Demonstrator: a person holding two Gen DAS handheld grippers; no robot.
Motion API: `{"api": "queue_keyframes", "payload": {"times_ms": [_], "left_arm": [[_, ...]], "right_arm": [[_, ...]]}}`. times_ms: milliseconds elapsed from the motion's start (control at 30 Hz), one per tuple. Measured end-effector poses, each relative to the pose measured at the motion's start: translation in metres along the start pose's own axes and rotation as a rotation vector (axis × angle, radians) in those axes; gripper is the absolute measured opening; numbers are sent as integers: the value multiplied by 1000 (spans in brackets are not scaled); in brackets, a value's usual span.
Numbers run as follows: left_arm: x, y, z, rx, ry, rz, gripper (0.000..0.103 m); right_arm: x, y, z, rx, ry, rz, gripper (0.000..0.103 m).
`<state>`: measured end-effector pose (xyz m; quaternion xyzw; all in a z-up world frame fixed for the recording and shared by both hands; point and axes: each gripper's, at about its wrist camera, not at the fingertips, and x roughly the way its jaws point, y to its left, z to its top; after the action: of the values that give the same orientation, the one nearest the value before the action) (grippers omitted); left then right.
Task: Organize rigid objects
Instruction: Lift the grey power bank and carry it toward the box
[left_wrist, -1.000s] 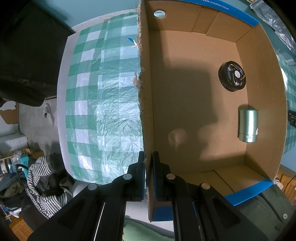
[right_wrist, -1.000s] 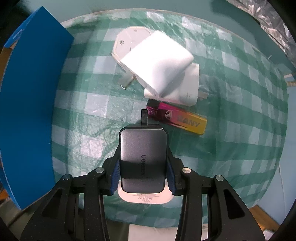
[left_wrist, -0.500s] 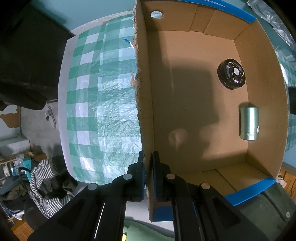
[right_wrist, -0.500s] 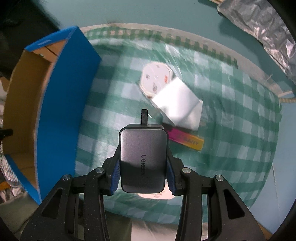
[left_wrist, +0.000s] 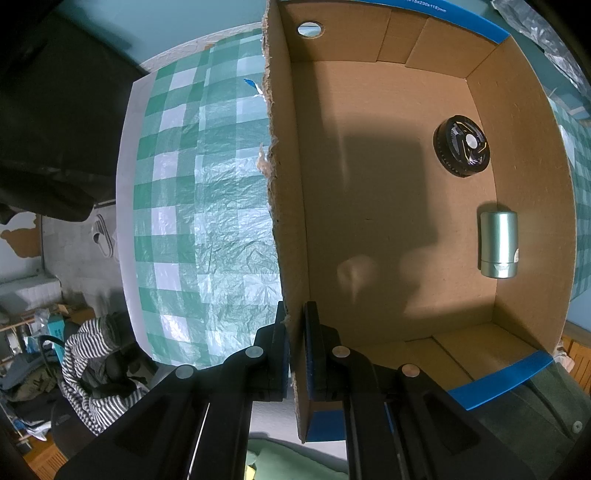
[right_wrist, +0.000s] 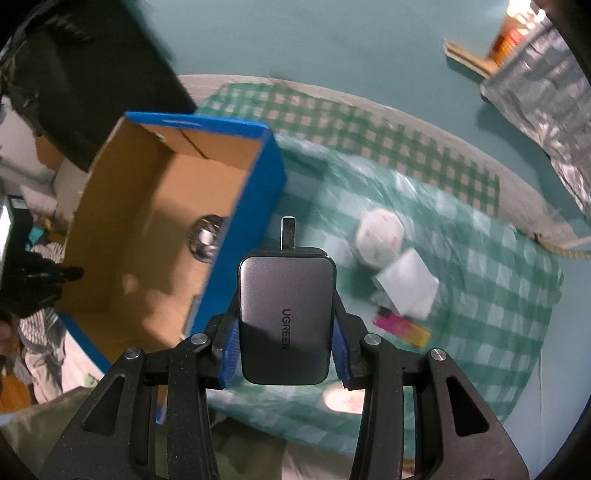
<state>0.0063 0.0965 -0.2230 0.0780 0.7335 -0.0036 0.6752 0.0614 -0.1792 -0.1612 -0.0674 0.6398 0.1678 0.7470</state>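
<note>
Left wrist view: the left gripper (left_wrist: 295, 347) has its jaws pinching the torn near wall of the cardboard box (left_wrist: 288, 221), steadying it; a black disc (left_wrist: 461, 146) and a metal cylinder (left_wrist: 498, 243) lie by the box's far wall.

Right wrist view: the right gripper (right_wrist: 284, 328) clamps the grey charger (right_wrist: 286, 317), prong pointing forward, above the tabletop (right_wrist: 480, 258) just outside the box's blue wall; the box's open interior lies to the charger's left.

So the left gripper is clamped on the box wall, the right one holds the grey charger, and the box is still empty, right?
Not empty. The left wrist view shows a black round fan and a green cylinder lying in the box. The left gripper clamps its wall; the right gripper holds the grey charger.
</note>
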Motion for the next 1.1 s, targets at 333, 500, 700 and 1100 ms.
{"api": "queue_keyframes", "payload": {"times_ms": [333, 500, 700, 1100], "left_arm": [[1, 0, 0, 0, -1, 1, 7], [1, 0, 0, 0, 0, 1, 7], [0, 0, 0, 1, -1, 1, 7], [0, 0, 1, -3, -1, -2, 7]], "right_arm": [[1, 37, 24, -88, -13, 25, 40], [11, 57, 32, -131, 0, 37, 40], [27, 73, 35, -164, 30, 47, 40], [56, 99, 32, -234, 83, 43, 40]]}}
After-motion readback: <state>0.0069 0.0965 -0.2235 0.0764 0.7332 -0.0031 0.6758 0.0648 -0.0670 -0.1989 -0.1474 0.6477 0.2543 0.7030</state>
